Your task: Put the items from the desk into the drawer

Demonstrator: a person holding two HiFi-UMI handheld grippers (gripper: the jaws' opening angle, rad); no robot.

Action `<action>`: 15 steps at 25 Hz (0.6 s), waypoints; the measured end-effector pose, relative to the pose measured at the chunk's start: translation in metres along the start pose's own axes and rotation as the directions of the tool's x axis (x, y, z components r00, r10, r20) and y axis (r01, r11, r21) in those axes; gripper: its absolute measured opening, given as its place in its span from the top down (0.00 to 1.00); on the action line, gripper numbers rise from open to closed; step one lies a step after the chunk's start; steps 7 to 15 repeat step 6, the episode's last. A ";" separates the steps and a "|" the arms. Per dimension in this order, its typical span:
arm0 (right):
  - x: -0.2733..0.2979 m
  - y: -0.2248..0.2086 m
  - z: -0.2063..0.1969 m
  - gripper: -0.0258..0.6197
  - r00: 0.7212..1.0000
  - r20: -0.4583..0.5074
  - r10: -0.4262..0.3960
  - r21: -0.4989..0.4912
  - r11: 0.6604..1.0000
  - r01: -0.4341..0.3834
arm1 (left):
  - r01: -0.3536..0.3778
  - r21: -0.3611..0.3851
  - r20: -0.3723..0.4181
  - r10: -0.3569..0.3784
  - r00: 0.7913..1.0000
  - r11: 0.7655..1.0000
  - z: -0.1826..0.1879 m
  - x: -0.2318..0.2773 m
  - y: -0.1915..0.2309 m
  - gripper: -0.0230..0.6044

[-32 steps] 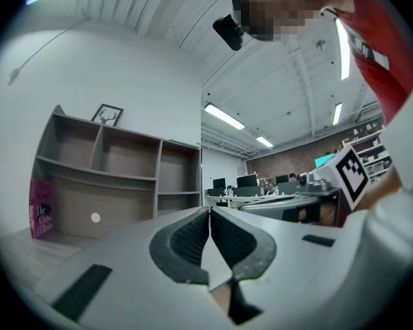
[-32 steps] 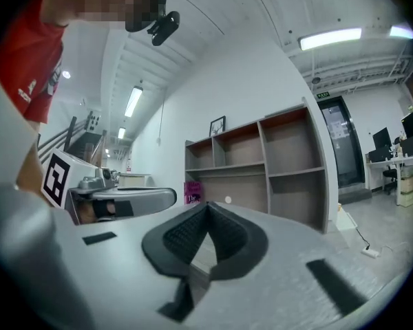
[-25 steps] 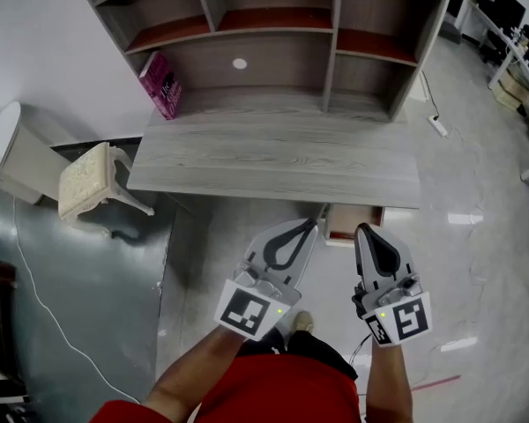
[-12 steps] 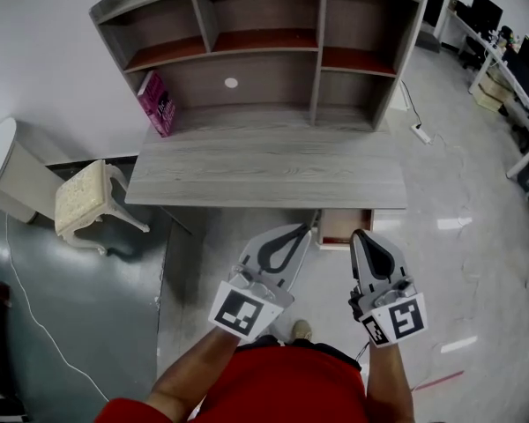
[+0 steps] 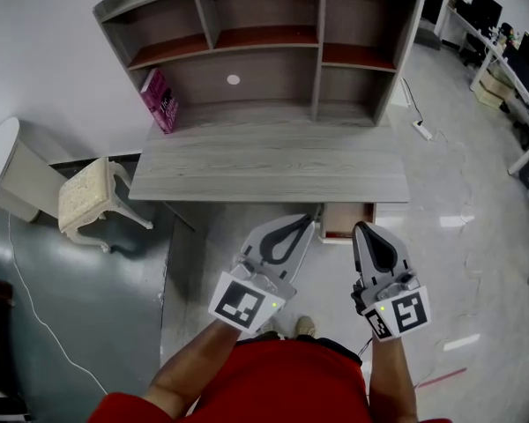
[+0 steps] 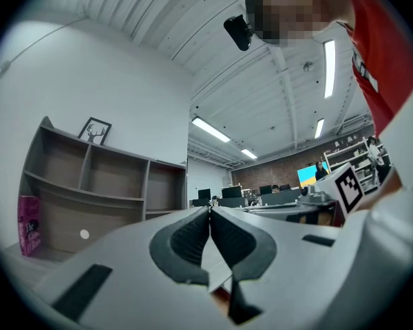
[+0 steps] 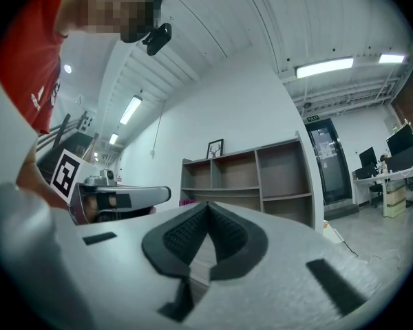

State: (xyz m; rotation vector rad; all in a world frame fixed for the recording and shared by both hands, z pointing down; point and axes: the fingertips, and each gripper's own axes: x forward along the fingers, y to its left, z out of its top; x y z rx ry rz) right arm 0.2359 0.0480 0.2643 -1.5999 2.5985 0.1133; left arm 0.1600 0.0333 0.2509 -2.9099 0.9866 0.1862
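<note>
A grey wooden desk (image 5: 273,161) with a shelf hutch stands ahead of me in the head view. A pink book (image 5: 160,100) leans at the desk's back left, under the hutch; it shows as a pink book (image 6: 29,225) in the left gripper view too. A drawer (image 5: 346,221) is pulled out under the desk's right front edge and its inside shows reddish brown. My left gripper (image 5: 305,224) is shut and empty, held in front of the desk. My right gripper (image 5: 363,229) is also shut and empty, just short of the drawer.
A cream stool (image 5: 93,196) and a round white bin (image 5: 4,161) stand left of the desk. A power strip (image 5: 418,131) with its cord lies on the shiny floor at the right. Office desks (image 5: 511,51) stand far right. A framed picture (image 6: 93,130) sits atop the hutch.
My view has drifted a little and the desk sits slightly further off than a second ago. Both grippers stay shut and keep their place before the desk.
</note>
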 end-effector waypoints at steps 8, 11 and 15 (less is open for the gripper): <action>0.005 0.002 0.002 0.96 1.000 0.007 0.005 -0.003 1.000 -0.005 | -0.001 0.008 0.000 0.001 1.000 1.000 0.002 0.000 0.004 0.95; 0.005 0.002 0.002 0.96 1.000 0.007 0.005 -0.003 1.000 -0.005 | -0.001 0.008 0.000 0.001 1.000 1.000 0.002 0.000 0.004 0.95; 0.005 0.002 0.002 0.96 1.000 0.007 0.005 -0.003 1.000 -0.005 | -0.001 0.008 0.000 0.001 1.000 1.000 0.002 0.000 0.004 0.95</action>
